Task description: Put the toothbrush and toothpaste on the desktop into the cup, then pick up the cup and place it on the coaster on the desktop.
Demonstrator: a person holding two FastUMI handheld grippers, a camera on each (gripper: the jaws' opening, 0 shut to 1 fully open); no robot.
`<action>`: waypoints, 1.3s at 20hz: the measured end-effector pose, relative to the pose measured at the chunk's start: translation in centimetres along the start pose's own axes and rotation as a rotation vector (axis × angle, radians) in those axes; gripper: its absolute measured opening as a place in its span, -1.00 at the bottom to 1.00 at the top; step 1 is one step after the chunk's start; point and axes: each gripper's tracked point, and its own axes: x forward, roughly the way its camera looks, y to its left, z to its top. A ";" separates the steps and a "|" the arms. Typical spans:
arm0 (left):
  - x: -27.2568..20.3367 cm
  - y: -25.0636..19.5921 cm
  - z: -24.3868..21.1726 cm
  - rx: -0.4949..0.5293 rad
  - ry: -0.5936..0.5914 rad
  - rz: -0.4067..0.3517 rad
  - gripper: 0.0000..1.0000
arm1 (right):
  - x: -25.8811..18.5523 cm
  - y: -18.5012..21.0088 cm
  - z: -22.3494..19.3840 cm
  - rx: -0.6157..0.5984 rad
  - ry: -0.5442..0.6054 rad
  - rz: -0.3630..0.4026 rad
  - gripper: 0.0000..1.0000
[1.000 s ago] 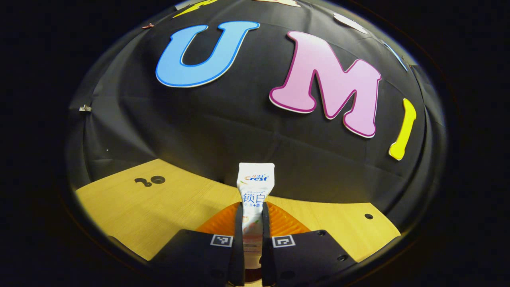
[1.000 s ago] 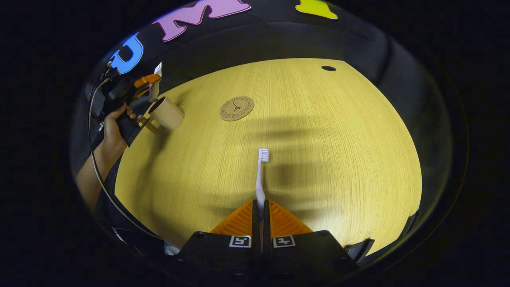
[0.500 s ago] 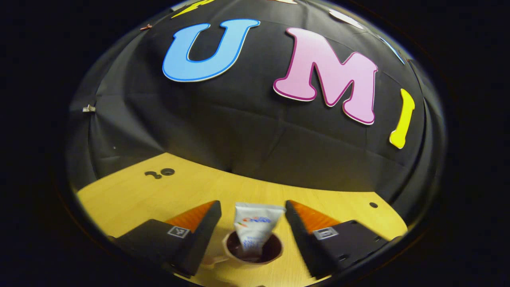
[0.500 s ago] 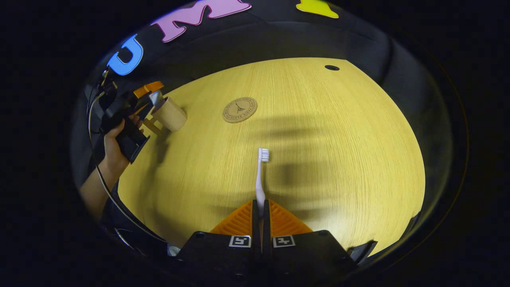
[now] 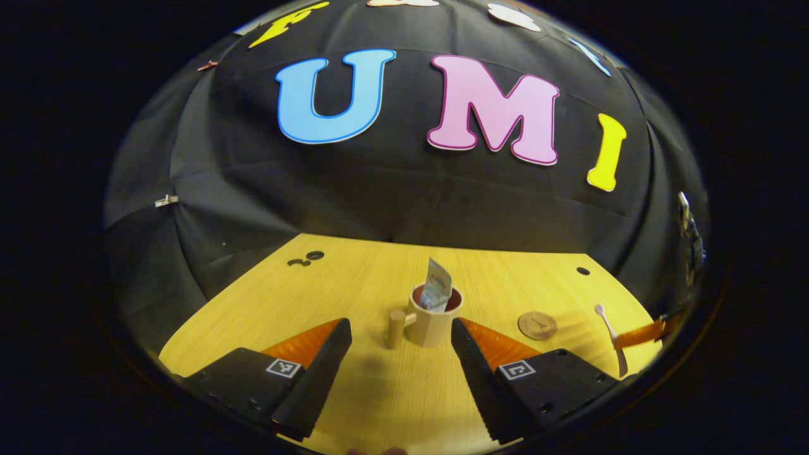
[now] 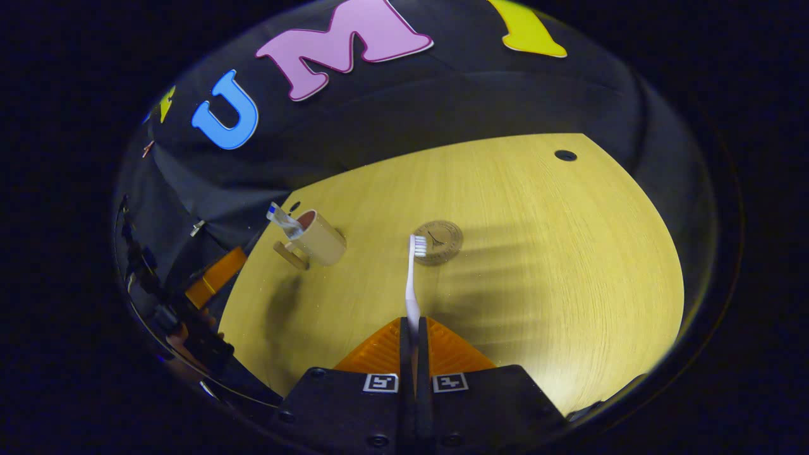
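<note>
The left gripper (image 5: 399,354) has backed away, jaws wide, leaving the toothpaste (image 5: 437,292) in the cup (image 5: 431,325); the right gripper (image 6: 413,338) clamps the toothbrush (image 6: 412,278).

Desk holes (image 5: 305,258): far left ahead of the left tongs
Grommet hole (image 6: 565,155): far right beyond the right tongs

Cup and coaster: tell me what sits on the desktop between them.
Nothing: bare desktop separates the cup from the coaster in the left gripper view.
</note>
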 end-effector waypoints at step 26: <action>-5.9 4.0 -3.6 -0.072 0.043 -0.064 0.95 | 14.3 20.4 15.7 -0.225 -0.304 0.224 -0.90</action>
